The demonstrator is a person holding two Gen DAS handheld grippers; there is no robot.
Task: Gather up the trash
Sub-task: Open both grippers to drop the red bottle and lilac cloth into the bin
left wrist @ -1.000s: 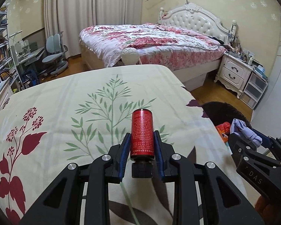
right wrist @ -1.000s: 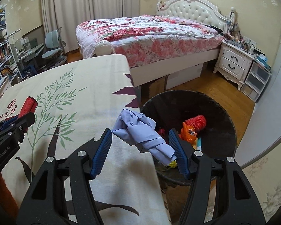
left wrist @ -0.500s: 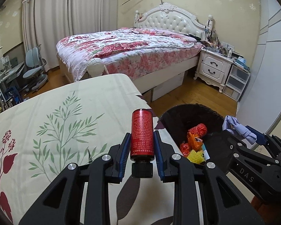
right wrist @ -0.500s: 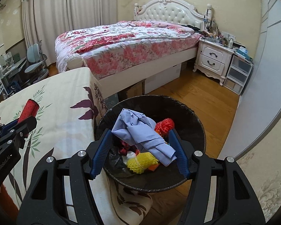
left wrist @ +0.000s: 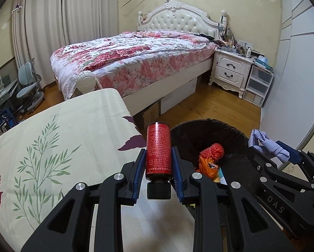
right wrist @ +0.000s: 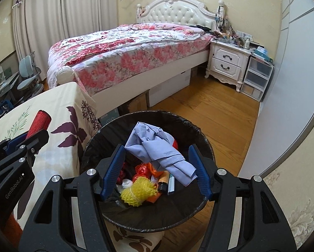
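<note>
Presently, disposal step: right gripper (right wrist: 157,172) clasps a crumpled blue cloth (right wrist: 159,149) above the black-lined trash bin (right wrist: 203,138), seemingly gripped, though pad contact is unclear. Left gripper (left wrist: 158,172), fingers narrow, pinches a red bottle (left wrist: 158,151) at the patterned table (left wrist: 73,126) edge, just beside the bin. Next move calls for release over the opening.
</note>
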